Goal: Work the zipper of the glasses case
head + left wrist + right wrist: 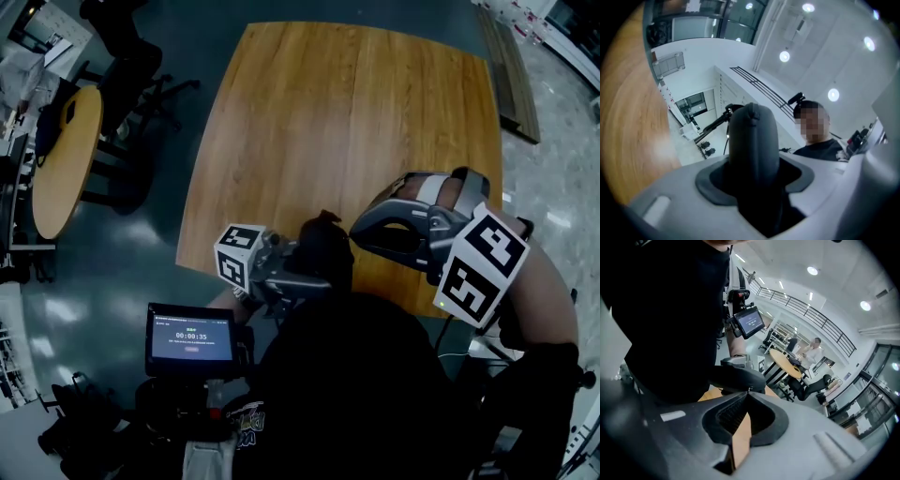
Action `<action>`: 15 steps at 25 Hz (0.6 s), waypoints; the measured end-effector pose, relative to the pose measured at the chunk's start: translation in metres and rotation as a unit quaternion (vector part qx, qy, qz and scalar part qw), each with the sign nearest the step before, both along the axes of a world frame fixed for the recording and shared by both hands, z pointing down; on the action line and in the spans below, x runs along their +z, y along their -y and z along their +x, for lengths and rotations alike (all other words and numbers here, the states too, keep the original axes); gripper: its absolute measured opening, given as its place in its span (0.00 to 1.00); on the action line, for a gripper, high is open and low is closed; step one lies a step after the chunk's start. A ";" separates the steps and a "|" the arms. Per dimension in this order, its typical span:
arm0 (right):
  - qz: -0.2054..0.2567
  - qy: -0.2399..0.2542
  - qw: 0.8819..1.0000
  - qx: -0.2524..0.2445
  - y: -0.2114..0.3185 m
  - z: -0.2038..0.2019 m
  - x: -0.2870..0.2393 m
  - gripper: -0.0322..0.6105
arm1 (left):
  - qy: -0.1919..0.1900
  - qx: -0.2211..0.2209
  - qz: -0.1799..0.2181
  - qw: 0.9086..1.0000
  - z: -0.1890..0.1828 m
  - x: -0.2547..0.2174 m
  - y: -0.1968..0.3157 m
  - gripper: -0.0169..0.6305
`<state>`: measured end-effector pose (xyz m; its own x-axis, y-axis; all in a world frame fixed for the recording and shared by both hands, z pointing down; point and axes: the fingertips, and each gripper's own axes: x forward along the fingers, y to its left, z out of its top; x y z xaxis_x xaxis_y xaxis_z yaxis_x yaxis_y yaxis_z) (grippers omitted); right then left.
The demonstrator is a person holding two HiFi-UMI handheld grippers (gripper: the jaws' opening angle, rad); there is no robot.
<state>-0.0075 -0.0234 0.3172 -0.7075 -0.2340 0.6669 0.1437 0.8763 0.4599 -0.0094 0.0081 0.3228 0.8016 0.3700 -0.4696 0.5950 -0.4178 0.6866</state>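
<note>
Now glasses case (752,140) clamped in left tool (302,267); right tool (748,392) closed, tips touching case.

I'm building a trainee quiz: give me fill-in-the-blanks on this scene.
The left gripper grips a dark ___ case.
The right gripper has its jaws ___, tips at that case.
The table is made of ___.
Missing: glasses; shut; wood.
</note>
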 end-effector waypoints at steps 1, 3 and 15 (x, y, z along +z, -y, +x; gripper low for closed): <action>0.000 0.000 1.000 0.000 -0.001 0.001 0.000 0.06 | -0.005 -0.007 -0.009 1.000 0.000 -0.001 0.001 0.41; -0.030 0.023 0.999 0.002 -0.005 0.004 -0.002 0.06 | -0.016 -0.013 -0.021 1.000 -0.002 -0.004 0.002 0.41; -0.078 0.021 0.996 -0.023 -0.007 0.000 -0.012 0.05 | -0.061 -0.014 -0.093 0.994 -0.009 -0.010 0.008 0.41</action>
